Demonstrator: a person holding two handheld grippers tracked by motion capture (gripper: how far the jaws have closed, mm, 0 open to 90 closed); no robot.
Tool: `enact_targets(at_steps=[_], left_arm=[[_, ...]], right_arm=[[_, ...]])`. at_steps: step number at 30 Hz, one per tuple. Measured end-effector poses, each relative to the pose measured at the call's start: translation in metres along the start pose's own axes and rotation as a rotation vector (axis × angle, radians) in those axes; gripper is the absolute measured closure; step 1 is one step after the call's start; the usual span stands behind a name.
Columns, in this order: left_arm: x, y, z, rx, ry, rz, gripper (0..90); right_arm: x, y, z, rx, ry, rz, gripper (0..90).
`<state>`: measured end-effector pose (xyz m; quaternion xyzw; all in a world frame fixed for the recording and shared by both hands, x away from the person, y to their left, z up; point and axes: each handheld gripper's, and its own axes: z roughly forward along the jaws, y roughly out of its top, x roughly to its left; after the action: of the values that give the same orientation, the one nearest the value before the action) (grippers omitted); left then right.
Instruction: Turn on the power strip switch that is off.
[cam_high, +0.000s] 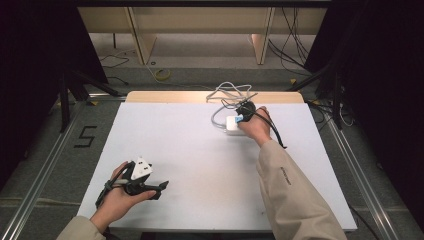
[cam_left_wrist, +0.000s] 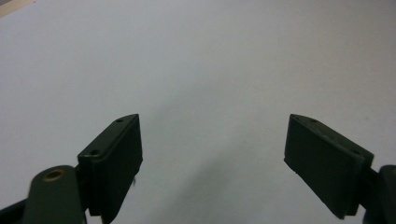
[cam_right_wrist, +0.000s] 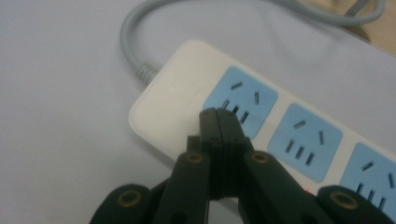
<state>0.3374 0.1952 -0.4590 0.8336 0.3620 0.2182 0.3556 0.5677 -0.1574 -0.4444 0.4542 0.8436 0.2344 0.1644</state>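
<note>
Your right gripper (cam_right_wrist: 223, 122), jaws pressed together and empty, tips at the power strip (cam_right_wrist: 299, 135) by its cable-end socket (cam_right_wrist: 240, 100); the strip's length runs away rightward. Left gripper (cam_left_wrist: 212, 158), spread, idles well apart.

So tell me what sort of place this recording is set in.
Probably a lab or workshop recording station: a white-topped table fenced by aluminium framing rails, loose cables on the grey floor behind, and dark curtains on both sides.
</note>
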Motion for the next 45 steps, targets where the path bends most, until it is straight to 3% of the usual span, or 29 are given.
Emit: enact_targets(at_steps=[45], left_arm=[[0.0000,-0.0002,0.0004,-0.002,-0.002,-0.003,19.0]], right_arm=[[0.0017,-0.0021,-0.0007,-0.019,-0.014,0.006,90.0]])
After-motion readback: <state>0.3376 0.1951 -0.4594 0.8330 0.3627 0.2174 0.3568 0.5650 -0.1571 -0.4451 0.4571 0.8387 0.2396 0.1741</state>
